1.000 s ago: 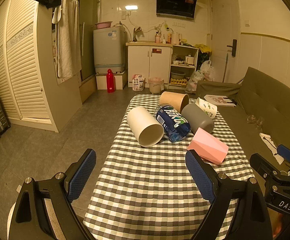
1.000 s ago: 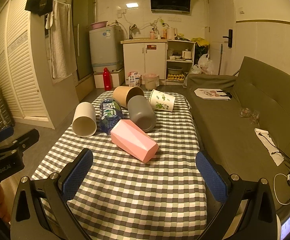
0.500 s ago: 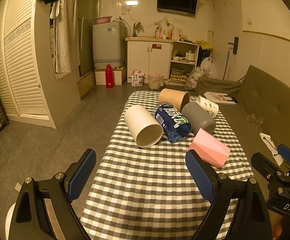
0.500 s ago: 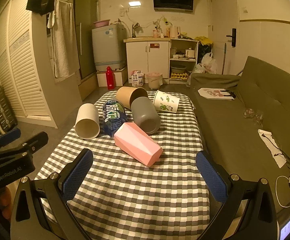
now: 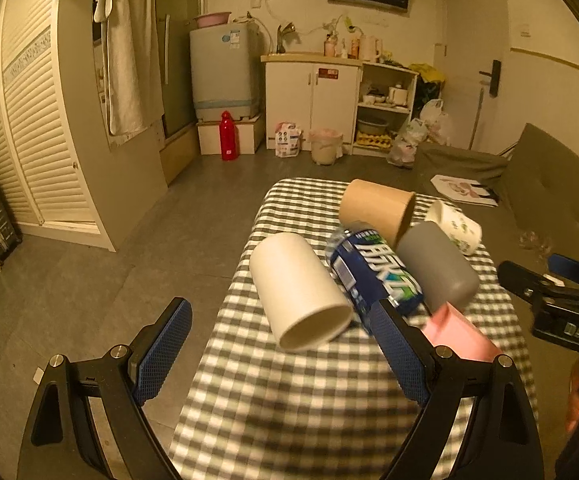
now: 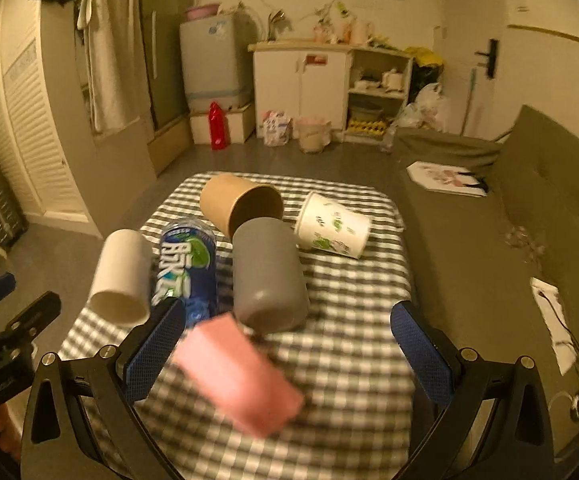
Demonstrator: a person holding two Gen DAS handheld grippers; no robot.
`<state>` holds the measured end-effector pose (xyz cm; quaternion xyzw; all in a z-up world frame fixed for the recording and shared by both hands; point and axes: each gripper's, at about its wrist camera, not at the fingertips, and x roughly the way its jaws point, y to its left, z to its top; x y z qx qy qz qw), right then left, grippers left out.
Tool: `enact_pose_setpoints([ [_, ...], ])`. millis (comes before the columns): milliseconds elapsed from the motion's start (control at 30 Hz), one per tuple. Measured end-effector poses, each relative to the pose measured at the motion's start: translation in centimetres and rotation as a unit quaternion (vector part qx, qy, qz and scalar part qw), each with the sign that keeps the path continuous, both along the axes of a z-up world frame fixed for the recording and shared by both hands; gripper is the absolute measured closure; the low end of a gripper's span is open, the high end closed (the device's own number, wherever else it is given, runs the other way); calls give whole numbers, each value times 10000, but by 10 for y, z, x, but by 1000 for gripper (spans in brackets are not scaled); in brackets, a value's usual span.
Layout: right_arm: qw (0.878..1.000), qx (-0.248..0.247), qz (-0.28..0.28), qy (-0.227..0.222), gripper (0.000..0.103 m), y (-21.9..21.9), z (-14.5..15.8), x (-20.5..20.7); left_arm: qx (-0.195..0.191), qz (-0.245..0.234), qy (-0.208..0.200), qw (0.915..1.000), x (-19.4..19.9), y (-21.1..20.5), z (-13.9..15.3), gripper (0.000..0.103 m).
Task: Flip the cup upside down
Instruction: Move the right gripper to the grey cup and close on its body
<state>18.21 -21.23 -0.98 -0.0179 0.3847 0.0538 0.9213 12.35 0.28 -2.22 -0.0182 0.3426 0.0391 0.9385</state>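
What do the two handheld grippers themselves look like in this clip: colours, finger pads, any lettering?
Both match: the left gripper and right gripper have black angular plastic frames with triangular cut-outs and silver screw heads. Their fingers carry blue pads with a fine dimpled grid texture. Seen from the left wrist view, the right gripper's black body bears pale lettering, seemingly "DAS", and a blue part. No cables or sleeves are discernible.

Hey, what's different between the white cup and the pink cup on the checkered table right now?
The white cup is a smooth round cylinder; the pink cup looks flat-sided and angular. The white cup lies at the table's left edge, beside the blue bottle; the pink cup lies nearer the middle, in front of the grey cup. Both lie on their sides, ungripped.
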Motion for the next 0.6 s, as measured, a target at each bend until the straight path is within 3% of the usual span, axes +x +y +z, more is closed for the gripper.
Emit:
enact_pose_setpoints([
  [267, 9976, -106, 257, 633, 3, 18, -45, 63, 2, 89, 268, 9996, 38, 3, -23, 10],
  [600, 9897, -57, 491, 1347, 23, 25, -82, 89, -74, 102, 436, 9990, 53, 2, -34, 10],
])
